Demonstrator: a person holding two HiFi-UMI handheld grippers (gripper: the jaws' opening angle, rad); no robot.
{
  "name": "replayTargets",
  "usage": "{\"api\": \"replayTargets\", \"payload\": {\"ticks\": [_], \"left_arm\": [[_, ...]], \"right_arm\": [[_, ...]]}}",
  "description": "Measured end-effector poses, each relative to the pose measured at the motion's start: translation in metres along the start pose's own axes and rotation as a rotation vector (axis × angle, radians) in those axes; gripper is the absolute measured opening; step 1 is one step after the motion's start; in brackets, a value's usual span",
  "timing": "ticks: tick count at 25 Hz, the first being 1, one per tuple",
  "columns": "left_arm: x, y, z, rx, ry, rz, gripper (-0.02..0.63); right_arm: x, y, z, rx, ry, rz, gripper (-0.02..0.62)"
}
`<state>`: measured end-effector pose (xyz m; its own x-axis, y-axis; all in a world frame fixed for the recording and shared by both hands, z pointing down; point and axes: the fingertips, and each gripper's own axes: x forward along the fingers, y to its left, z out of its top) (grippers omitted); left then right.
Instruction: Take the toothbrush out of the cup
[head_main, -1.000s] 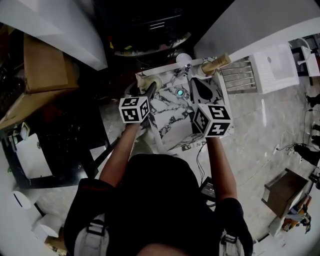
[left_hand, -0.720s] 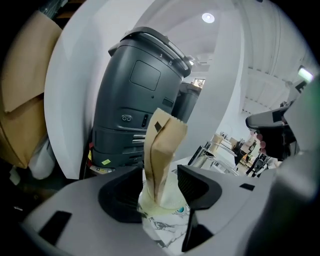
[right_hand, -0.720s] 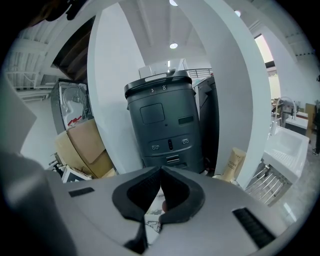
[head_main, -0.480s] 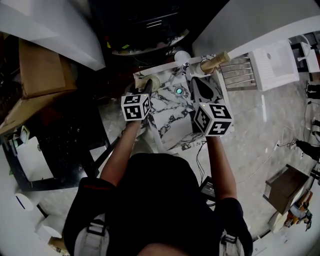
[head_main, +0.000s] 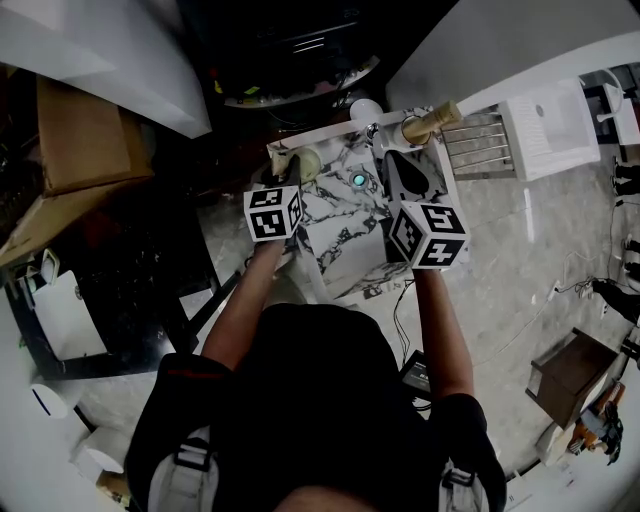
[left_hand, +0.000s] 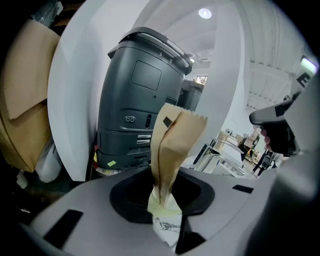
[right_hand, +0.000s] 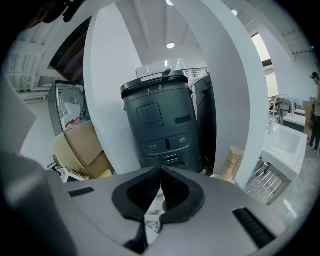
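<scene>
A small cream cup (head_main: 306, 160) stands at the far left corner of the marble table (head_main: 340, 240). In the left gripper view a toothbrush in a brown paper wrapper (left_hand: 172, 145) rises upright out of the cup (left_hand: 165, 209). My left gripper (head_main: 296, 178) is at the cup. Its jaws have just been closing, and the left gripper (left_hand: 166, 186) now has its pads against the wrapper's lower part. My right gripper (head_main: 400, 172) hovers over the table's right side. Seen from its own camera, the right gripper (right_hand: 161, 172) is shut with nothing in it.
A beige tube (head_main: 432, 124) and a white round object (head_main: 365, 112) stand at the table's far right corner, with a small teal thing (head_main: 359, 181) between the grippers. A dark grey machine (left_hand: 140, 100) stands behind the table. To the right is a wire rack (head_main: 480, 150), and a cardboard box (head_main: 85, 130) lies far left.
The left gripper's jaws have drawn together around the wrapped toothbrush at the cup. The right gripper has stayed where it was, shut.
</scene>
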<state>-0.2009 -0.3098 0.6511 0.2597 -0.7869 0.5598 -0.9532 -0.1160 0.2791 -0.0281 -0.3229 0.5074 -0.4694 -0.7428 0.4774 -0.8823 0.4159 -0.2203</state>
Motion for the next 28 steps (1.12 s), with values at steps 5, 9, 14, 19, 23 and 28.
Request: {"api": "replayTargets", "payload": {"ticks": [5,9,14,19,23,28], "left_arm": [[-0.004,-0.003,0.005,0.013,-0.012,-0.012,0.091],[-0.007,-0.006,0.009,0.02,-0.017,-0.023,0.086],[-0.014,-0.01,0.016,0.036,-0.035,-0.036,0.084],[-0.021,-0.014,0.025,0.074,-0.052,-0.035,0.081],[-0.031,-0.019,0.035,0.11,-0.067,-0.037,0.078],[-0.047,-0.028,0.053,0.183,-0.099,-0.034,0.054]], "right_arm": [[-0.001,0.001,0.0,0.001,-0.001,-0.001,0.034],[-0.003,0.0,0.002,0.002,-0.005,-0.001,0.034],[-0.009,0.001,0.002,0.004,-0.014,-0.004,0.034],[-0.014,0.002,0.007,0.005,-0.028,-0.002,0.034],[-0.018,0.002,0.009,0.008,-0.039,-0.001,0.034],[-0.024,0.002,0.012,0.009,-0.053,-0.001,0.034]]}}
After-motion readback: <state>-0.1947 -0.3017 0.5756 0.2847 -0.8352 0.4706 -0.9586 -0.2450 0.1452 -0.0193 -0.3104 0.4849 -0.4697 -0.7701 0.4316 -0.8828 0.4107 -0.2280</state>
